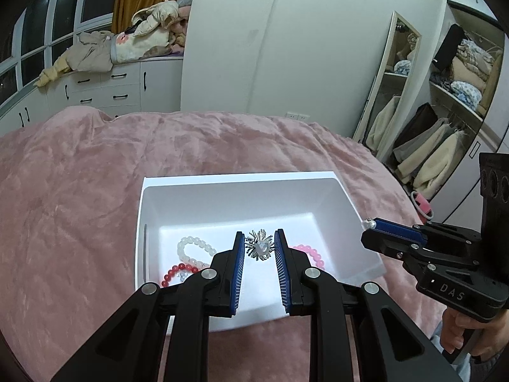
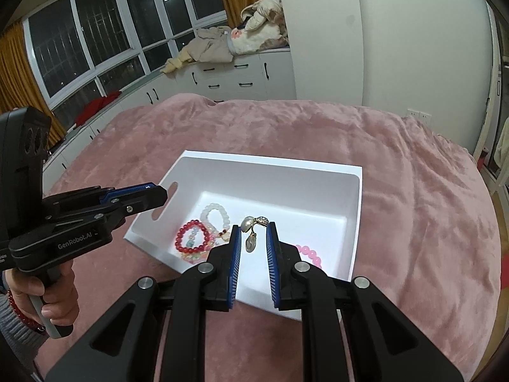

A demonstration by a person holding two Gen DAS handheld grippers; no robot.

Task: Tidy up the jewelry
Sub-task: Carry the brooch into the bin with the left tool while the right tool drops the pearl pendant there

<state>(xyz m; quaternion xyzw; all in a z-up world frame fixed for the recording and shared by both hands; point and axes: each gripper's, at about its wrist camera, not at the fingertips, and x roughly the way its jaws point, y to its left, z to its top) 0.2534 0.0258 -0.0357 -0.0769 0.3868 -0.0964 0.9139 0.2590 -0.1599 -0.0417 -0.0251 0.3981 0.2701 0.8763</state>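
Two grippers show in the left wrist view. The left gripper (image 1: 259, 245) hangs over the white box (image 1: 241, 180), its jaws a little apart around a silver spiky brooch (image 1: 260, 245); whether it grips or the brooch lies below, I cannot tell. Three bead bracelets lie inside: white (image 1: 194, 248), red (image 1: 173, 273), pink (image 1: 310, 253).

In the right wrist view, the right gripper (image 2: 253, 226) pinches a pearl earring (image 2: 249, 230) at its tips, the drop dangling above the box. It looks light, slippery and fragile; the metal top is the best hold.
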